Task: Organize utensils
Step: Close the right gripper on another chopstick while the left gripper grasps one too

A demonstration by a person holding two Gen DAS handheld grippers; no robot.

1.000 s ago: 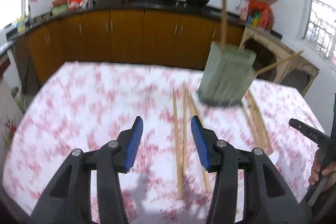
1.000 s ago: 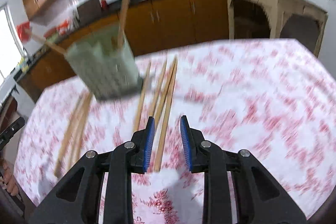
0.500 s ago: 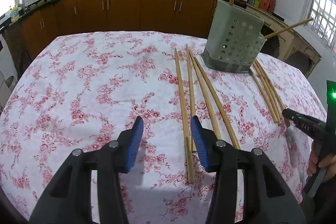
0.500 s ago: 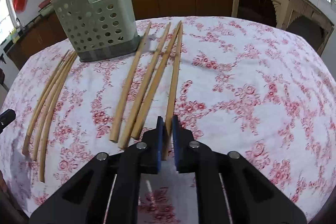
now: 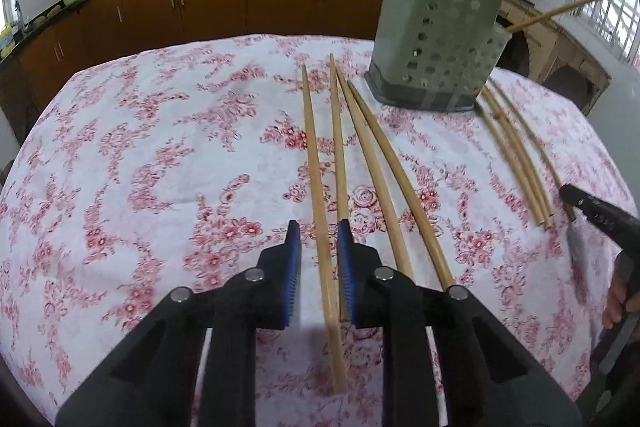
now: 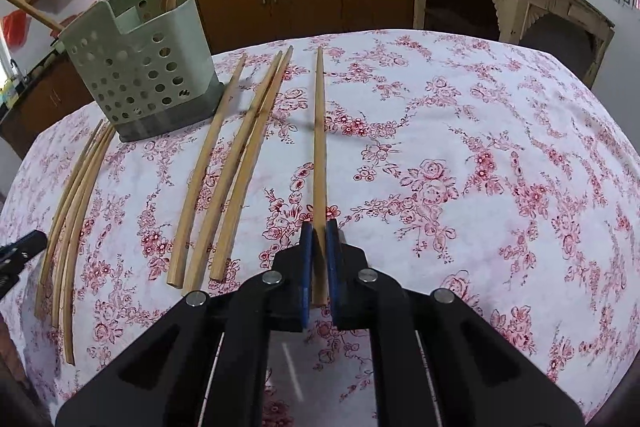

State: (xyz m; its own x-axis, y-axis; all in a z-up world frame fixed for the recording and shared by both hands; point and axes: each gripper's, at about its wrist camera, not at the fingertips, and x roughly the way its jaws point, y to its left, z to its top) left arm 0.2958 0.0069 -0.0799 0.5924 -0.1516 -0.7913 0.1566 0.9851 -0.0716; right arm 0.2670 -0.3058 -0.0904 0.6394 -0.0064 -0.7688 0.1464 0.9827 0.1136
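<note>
Right tongs [image 6: 319, 251] clamp one chopstick [image 6: 319, 147]; left tongs [image 5: 319, 251] closing around another chopstick [image 5: 316, 187], not yet pinching; gripped near its end, either could pivot and slip.

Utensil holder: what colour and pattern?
Pale grey-green utensil holder with round holes and a darker grey base; clearest in the right wrist view.

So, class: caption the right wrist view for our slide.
Right gripper shut on one chopstick beside the perforated holder.

Each gripper [image 5: 318, 259] [image 6: 319, 259] is black plastic with blue ribbed pads and silver screws.
</note>
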